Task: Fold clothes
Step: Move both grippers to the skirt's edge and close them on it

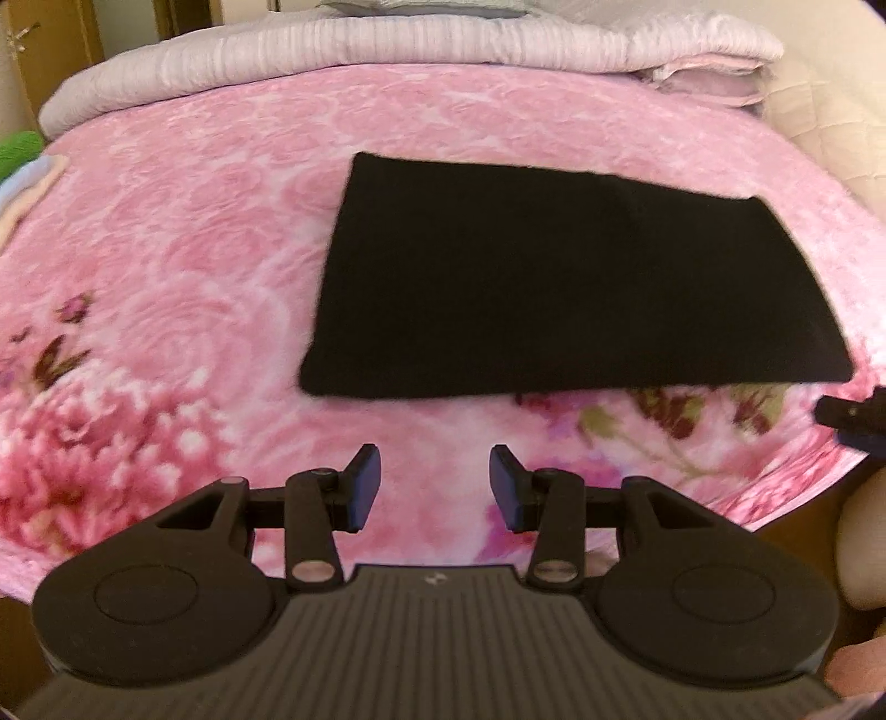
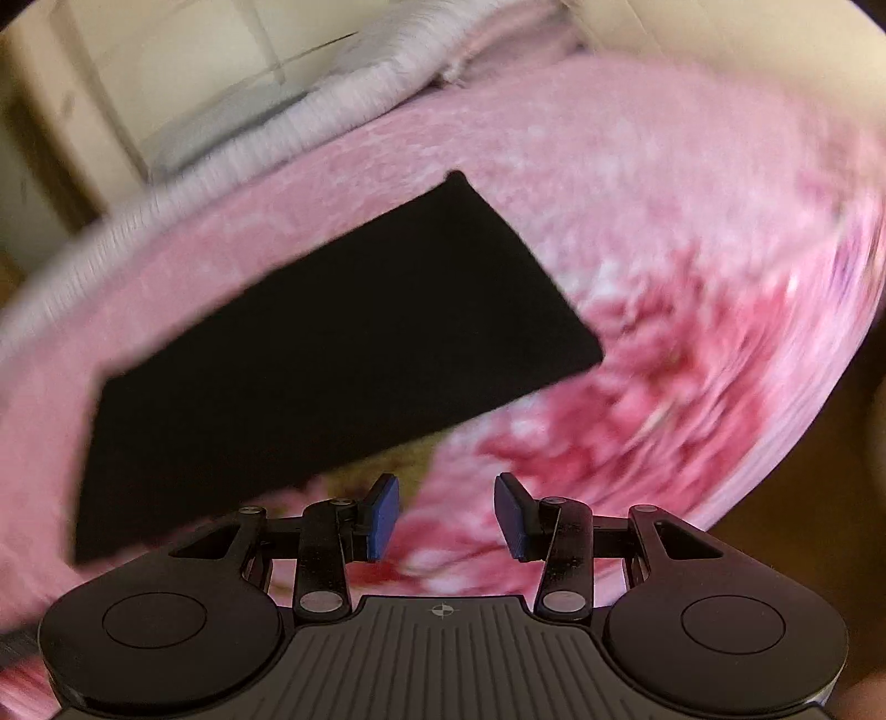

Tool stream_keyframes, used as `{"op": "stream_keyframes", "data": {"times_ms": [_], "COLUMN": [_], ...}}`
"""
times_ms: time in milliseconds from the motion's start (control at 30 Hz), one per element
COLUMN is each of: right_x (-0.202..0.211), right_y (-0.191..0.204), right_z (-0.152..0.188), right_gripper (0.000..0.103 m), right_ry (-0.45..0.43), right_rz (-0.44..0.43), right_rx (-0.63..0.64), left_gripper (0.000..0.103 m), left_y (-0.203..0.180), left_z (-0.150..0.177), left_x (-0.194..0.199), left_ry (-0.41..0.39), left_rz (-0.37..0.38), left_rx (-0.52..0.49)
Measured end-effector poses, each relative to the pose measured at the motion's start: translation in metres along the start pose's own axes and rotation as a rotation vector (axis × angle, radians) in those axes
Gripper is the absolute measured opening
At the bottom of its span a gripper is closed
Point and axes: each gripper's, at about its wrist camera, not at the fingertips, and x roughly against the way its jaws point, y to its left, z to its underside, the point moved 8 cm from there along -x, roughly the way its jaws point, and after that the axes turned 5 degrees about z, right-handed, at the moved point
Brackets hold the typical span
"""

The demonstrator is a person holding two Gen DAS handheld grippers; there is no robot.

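A black garment (image 1: 559,277) lies flat as a neat folded rectangle on the pink flowered blanket (image 1: 183,266). My left gripper (image 1: 436,481) hovers open over the blanket, a little short of the garment's near edge, with nothing between its blue pads. In the right wrist view the same black garment (image 2: 332,354) runs slantwise across a blurred picture. My right gripper (image 2: 447,508) is open above the blanket (image 2: 664,266) near the garment's near edge, its jaws empty. The tip of the right gripper (image 1: 847,415) shows at the right edge of the left wrist view.
A rolled pale quilt (image 1: 387,47) lies along the far side of the bed, with a folded pink cloth (image 1: 714,77) at its right end. Green and light fabrics (image 1: 22,166) sit at the left edge. A wooden door (image 1: 33,50) stands behind.
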Motion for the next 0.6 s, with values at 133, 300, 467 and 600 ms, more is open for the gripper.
{"op": "stream_keyframes", "data": {"times_ms": [133,300,467,600], "right_x": [-0.014,-0.028,-0.039,-0.046], "right_y": [-0.031,-0.059,-0.072,-0.072], "right_z": [-0.005,-0.011,-0.024,-0.033], "right_gripper": [0.042,0.042,0.042,0.042], "right_ry": [0.042,0.034,-0.005,-0.035], "right_rz": [-0.235,-0.308,-0.287,-0.292], "right_rx": [-0.393,-0.662,-0.739,-0.751], "left_gripper": [0.038,0.027,0.021,0.014], "left_y": [-0.012,-0.035,-0.058,-0.071], "left_z": [-0.008,-0.026,-0.046,-0.056], "left_x": [-0.001,-0.012,-0.034,-0.056], "left_ry": [-0.051,-0.095,-0.118,-0.113], "left_rz": [0.101,0.217,0.305,0.327], "left_rx": [-0.026,-0.057,-0.096,-0.163]}}
